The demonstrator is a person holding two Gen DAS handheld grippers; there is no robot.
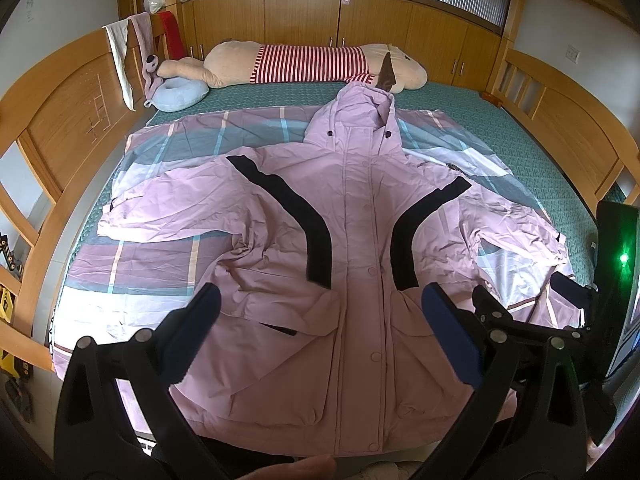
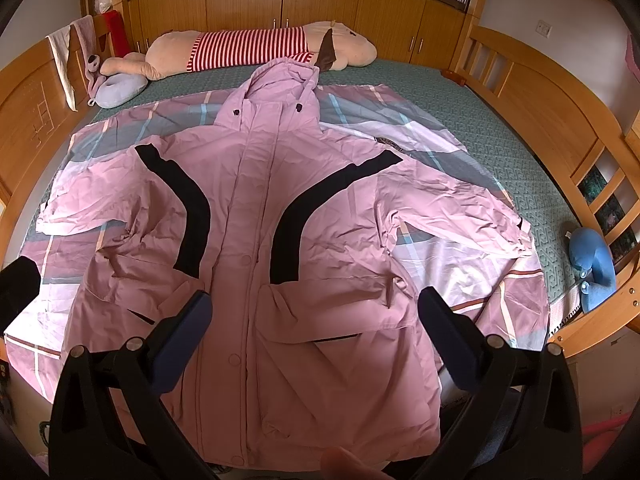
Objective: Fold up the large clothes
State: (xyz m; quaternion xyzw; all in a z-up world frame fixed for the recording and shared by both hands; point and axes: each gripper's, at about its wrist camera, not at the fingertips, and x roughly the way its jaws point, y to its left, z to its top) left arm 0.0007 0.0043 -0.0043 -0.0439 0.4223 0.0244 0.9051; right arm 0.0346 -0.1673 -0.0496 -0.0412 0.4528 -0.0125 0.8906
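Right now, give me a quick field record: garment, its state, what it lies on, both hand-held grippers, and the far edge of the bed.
garment: pink jacket, black stripes, hood
state: spread flat, front up, snapped shut, sleeves out, unfolded
surface: plaid sheet on the bed
left hand-held gripper: open, above the hem, holding nothing
right hand-held gripper: open, above the hem, holding nothing
far edge: plush toy

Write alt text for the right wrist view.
A pink jacket with black stripes lies front-up, sleeves spread, on a plaid sheet on a bed; the open right gripper hovers over its hem. A striped plush toy lies along the far edge.
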